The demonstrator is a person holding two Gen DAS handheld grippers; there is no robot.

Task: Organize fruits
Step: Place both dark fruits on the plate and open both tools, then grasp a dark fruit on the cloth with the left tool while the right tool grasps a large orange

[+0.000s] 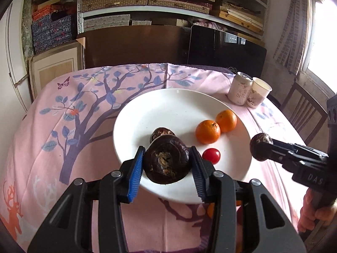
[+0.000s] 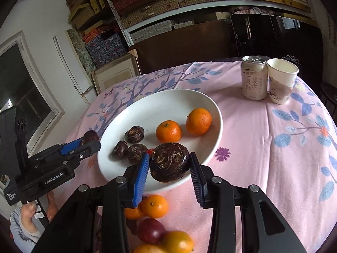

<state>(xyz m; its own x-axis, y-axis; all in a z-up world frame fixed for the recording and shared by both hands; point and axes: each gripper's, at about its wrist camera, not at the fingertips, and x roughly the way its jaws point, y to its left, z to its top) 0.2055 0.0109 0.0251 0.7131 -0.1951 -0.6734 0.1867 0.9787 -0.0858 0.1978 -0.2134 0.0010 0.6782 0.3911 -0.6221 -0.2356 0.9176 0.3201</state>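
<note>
both grippers carry a dark water chestnut: the left gripper (image 1: pixel 166 164) has its fingers clamped on the left chestnut (image 1: pixel 167 163) just above the near rim of the white plate (image 1: pixel 147 109), while the right gripper (image 2: pixel 169 167) pinches the right chestnut (image 2: pixel 169 162) over the same near rim. the left load hangs directly over the chestnuts on the plate (image 2: pixel 130 145) — so it seems nearer to a drop, with the oranges (image 2: pixel 183 126) lying farther in, towards the plate's far-right side.

A round white ceramic plate (image 2: pixel 212 147) holds 2 glossy orange tangerines (image 2: pixel 169 131), 3 dark brown water chestnuts (image 2: pixel 134 134) left of them, and 1 small red cherry tomato (image 1: pixel 211 155) near.
</note>
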